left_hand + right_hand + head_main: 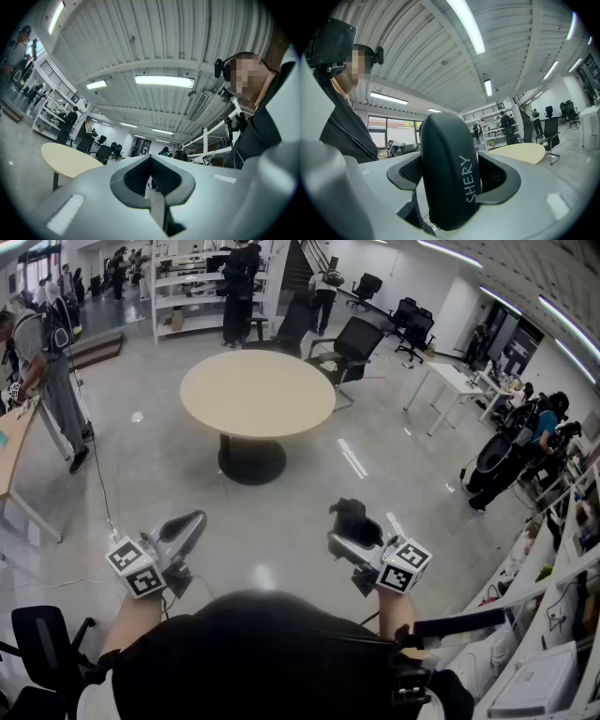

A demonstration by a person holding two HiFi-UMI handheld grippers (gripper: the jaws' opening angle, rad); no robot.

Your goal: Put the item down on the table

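1. The left gripper (pixel 186 529) had its jaws together with nothing between them. It was held low in front of the person's body, tipped slightly up.
2. The round table (pixel 258 395) had a bare tan top on a single dark foot. It stood ahead of the person, well apart from both grippers, with office chairs (pixel 352 345) behind it.
3. The right gripper (pixel 349 521) was clamped on a black case (pixel 445 178) and pointed about level. The case stood upright between the pads, gripped across its narrow width. Its rounded top stuck out past the jaws, and white print ran along one side.
4. The case was in the air over the floor (pixel 281 531), not yet over the table, so the put-down was not done.
5. Handling, as a guess:
   - The case looked like a hard, smooth shell, so probably light, stiff and not fragile.
   - Its curved matte sides could slip or swivel in the pads if the squeeze eased.
   - The best hold was across the middle of the narrow sides, as it was held here.
   - Laid on a long side it should stay put; stood on its rounded end it would likely tip over.
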